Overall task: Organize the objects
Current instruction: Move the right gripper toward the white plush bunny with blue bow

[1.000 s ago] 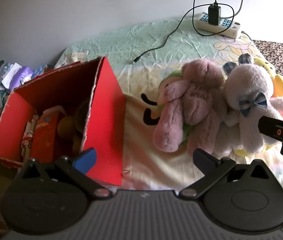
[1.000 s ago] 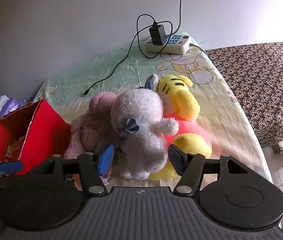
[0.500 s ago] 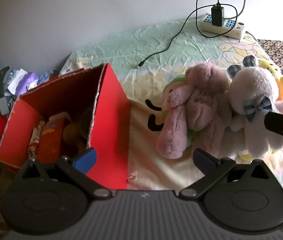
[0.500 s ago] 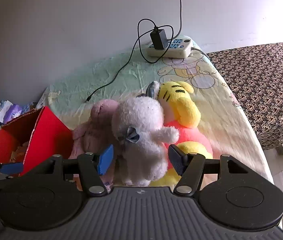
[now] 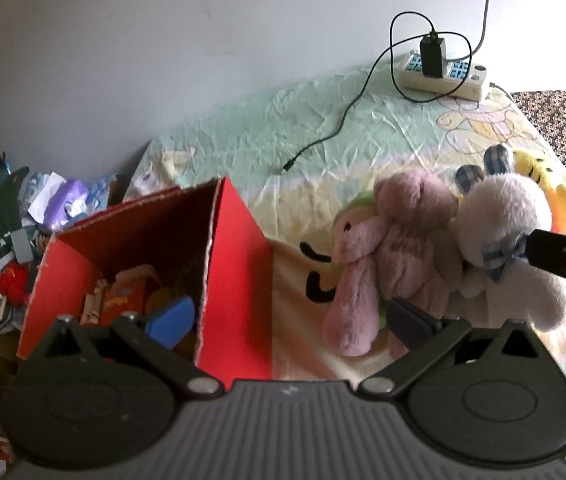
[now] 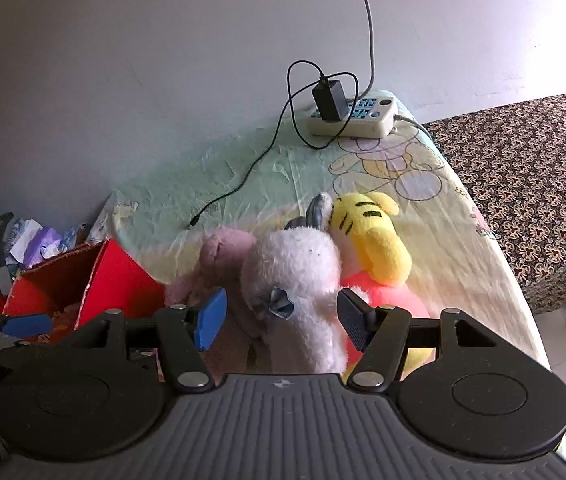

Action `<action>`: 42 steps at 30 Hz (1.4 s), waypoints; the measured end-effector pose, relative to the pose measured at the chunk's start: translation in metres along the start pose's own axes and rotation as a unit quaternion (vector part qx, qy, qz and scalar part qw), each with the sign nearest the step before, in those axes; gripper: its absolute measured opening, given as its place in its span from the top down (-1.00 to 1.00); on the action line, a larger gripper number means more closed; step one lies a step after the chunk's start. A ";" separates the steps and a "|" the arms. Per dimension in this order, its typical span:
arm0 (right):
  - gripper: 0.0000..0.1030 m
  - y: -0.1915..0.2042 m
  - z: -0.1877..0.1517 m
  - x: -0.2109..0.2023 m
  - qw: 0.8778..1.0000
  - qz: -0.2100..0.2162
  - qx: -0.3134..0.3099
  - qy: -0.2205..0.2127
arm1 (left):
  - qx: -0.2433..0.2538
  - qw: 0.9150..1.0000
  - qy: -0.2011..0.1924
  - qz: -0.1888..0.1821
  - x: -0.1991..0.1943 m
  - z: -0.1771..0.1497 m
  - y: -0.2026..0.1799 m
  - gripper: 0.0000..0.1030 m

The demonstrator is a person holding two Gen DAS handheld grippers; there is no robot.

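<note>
Bedsheet [image 6: 267,176] in pale green and yellow with cartoon prints covers the whole work surface, and everything the task concerns lies on it. Against the wall at its far end sits a power strip [image 6: 357,120] with a black charger [image 6: 329,100] plugged in, its cable trailing loose across the sheet, well apart from the toys.

Next in size, the red box [image 5: 239,280] stands open at the sheet's left edge, already holding packets and other small items, so it is probably the container the things are being gathered into. Beyond it lies a heap of clutter [image 5: 31,216] off the bed.

Three plush toys lie bunched together right of the box, touching one another: the yellow plush [image 6: 375,236] with its pink body farthest right, the white plush [image 6: 295,264] with a blue bow in the middle, the pink plush [image 5: 395,248] nearest the box.

The right gripper [image 6: 281,316] has its jaws spread wide to either side of the white plush, the pads not visibly pressing the fur; it looks lined up to take that toy next. The left gripper [image 5: 283,320] hangs with jaws spread and nothing between them, one finger over the box interior, the other near the pink plush, seemingly waiting.
</note>
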State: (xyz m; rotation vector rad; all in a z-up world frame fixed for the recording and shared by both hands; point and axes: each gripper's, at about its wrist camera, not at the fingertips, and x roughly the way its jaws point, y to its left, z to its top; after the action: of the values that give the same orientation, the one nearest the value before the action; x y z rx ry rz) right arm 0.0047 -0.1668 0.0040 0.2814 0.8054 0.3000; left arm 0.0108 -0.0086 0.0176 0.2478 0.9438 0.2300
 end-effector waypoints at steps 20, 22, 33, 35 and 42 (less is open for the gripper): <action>-0.26 -0.003 0.001 0.009 1.000 0.015 0.006 0.013 | -0.007 1.000 0.022 0.008 0.011 0.002 -0.001 -0.99; -0.26 -0.003 0.001 0.010 1.000 0.018 0.006 0.014 | -0.006 1.000 0.023 0.009 0.012 0.003 -0.002 -0.99; -0.32 -0.012 0.004 0.018 0.999 0.035 0.015 0.021 | 0.004 0.999 0.031 0.009 0.021 0.010 -0.012 -0.99; -0.33 -0.013 0.005 0.019 0.999 0.039 0.017 0.021 | 0.008 0.999 0.032 0.006 0.022 0.011 -0.014 -0.99; -0.34 -0.017 0.005 0.023 0.999 0.043 0.019 0.025 | 0.016 0.999 0.035 0.001 0.027 0.015 -0.021 -0.99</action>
State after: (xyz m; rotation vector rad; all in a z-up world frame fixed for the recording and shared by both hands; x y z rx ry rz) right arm 0.0260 -0.1744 -0.0135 0.3447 0.8500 0.3733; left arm 0.0403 -0.0220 -0.0016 0.2706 1.0174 0.2265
